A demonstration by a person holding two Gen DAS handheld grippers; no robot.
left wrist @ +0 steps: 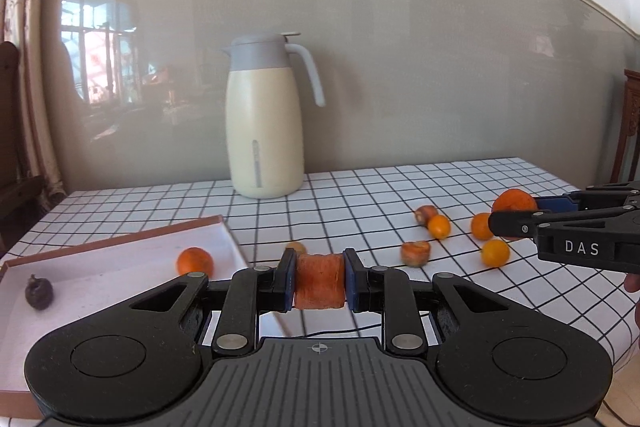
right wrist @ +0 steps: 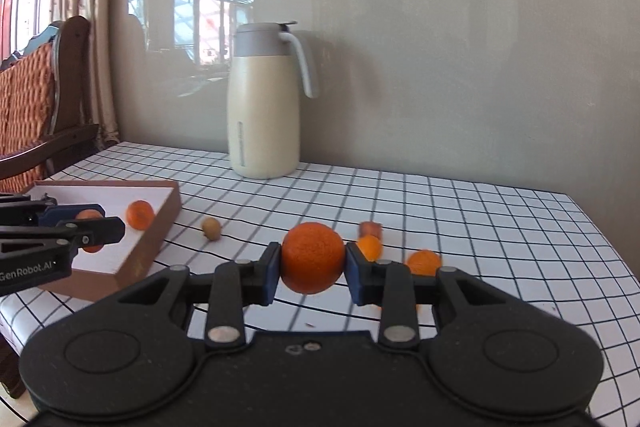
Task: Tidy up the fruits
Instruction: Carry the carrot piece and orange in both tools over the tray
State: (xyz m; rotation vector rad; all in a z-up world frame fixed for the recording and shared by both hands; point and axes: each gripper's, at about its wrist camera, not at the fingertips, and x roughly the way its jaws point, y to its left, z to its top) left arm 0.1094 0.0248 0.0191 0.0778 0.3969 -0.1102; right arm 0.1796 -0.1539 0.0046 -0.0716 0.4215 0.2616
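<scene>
My left gripper is shut on a short orange carrot piece, held above the table by the tray's near corner. The tray is white inside with a brown rim. It holds an orange and a dark shrivelled fruit. My right gripper is shut on a round orange, lifted over the checked cloth. Seen from the right wrist view, the left gripper hangs over the tray with its carrot piece.
Loose on the cloth lie two carrot pieces, two kumquats, an orange and a small brown fruit. A cream thermos jug stands at the back by the wall. A wooden chair stands at the left.
</scene>
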